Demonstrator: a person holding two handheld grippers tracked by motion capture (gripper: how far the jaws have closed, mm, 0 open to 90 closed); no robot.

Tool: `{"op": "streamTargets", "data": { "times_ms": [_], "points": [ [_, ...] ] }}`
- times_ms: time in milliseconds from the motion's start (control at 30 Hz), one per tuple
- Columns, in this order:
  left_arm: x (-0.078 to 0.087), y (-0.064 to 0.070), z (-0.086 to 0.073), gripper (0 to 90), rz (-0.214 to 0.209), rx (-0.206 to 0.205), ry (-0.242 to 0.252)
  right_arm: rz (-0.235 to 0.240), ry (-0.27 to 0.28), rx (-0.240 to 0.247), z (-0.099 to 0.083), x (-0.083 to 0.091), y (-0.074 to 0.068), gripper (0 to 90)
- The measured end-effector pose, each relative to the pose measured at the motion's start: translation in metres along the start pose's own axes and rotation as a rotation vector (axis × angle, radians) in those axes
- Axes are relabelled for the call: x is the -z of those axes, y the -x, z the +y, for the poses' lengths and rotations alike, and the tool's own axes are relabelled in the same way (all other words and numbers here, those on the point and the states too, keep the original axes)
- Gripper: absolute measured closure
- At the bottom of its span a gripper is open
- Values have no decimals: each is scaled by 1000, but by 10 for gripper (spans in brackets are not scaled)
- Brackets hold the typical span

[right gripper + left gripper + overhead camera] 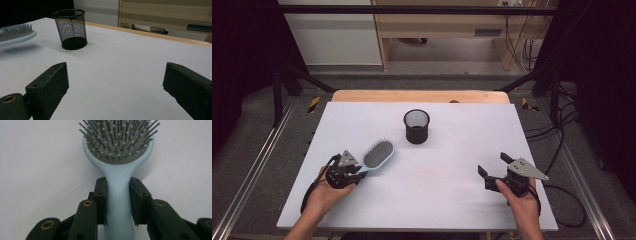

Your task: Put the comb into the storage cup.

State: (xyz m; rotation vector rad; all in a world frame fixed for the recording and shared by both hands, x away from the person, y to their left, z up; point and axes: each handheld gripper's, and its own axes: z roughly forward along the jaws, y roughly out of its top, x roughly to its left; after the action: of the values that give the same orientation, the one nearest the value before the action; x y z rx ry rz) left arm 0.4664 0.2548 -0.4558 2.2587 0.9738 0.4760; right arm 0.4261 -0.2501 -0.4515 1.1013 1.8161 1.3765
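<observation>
A pale blue hairbrush (377, 156) lies toward the left front part of a white table (452, 200), its oval head of bristles facing up and pointing away from the person, angled a little toward the middle of the table. Its handle runs back into the left gripper (354, 173), whose two black jaws are closed on it, one on each side, just below where the handle widens into the head. In the left gripper view the hairbrush (117, 185) stands straight between the jaws, and the grey bristle pad with its blue-tipped pins spreads above them. From the right gripper view the brush head (15, 35) appears to sit slightly above the table, with a soft shadow under it.

The person's left hand (324, 192) holds that gripper near the table's front left edge.

Farther back, near the middle of the table, stands a black mesh cup (417, 126), upright, with its opening facing up. It is apart from the brush, beyond and to the right of the brush head.

Well away, near the front right of the table, the right hand (519, 202) holds the right gripper (492, 165). Its jaws are spread wide with nothing between them, only bare white tabletop. They point roughly toward the mesh cup (71, 28)
</observation>
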Motion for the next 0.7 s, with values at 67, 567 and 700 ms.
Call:
{"op": "streamTargets", "data": {
  "times_ms": [67, 567, 700],
  "points": [
    [1, 0, 2, 696, 12, 12, 46, 3, 1, 2, 0, -1, -1, 64],
    [1, 4, 9, 696, 38, 45, 202, 27, -8, 5, 2, -8, -10, 64],
    [5, 8, 13, 696, 41, 46, 236, 38, -16, 2, 1, -8, -13, 58]
  ]
}}
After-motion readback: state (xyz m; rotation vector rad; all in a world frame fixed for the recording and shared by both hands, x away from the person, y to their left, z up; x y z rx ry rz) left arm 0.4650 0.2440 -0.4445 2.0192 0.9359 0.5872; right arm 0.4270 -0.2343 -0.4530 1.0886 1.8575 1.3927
